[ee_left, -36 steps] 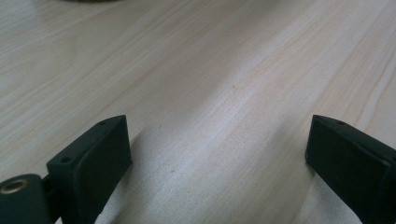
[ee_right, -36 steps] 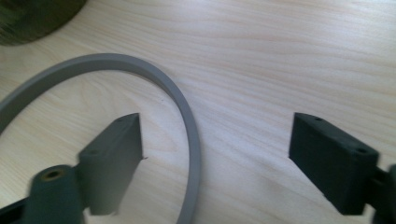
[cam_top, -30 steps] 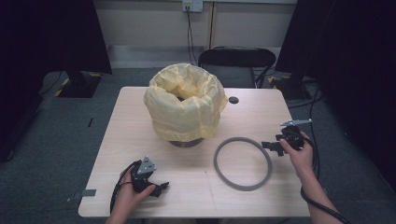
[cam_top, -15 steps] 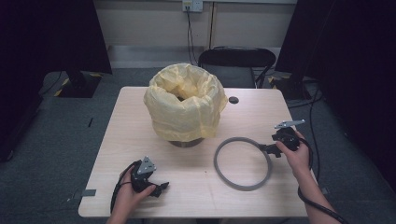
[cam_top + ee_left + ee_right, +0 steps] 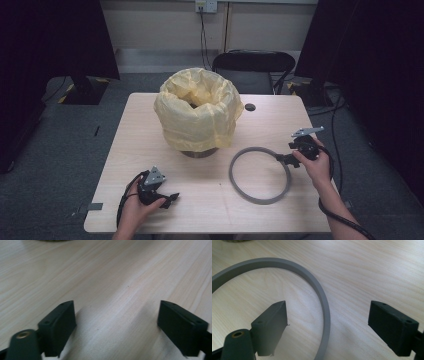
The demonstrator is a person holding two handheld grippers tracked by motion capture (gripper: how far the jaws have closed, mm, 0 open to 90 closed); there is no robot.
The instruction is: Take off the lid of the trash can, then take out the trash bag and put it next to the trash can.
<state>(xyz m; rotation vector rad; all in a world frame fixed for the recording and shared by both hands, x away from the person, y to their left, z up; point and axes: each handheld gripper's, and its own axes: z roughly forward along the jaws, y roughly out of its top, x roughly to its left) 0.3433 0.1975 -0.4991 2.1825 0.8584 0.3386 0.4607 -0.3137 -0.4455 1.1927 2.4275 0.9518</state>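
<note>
While left claw (image 5: 172,198) idles, right claw (image 5: 284,159) reached grey ring (image 5: 260,175).

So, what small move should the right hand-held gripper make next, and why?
Probably ease the right hand-held gripper slightly forward and close on the grey ring. Its jaws stand open, the ring's band already runs between them, and nothing is pressing it yet.

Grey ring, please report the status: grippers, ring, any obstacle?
Right gripper open, jaws astride the grey ring rim, not pressing. Left gripper open, jaws just closing slightly, nothing between. Ring flat on table. Bagged bin stands apart; nothing blocking.
</note>
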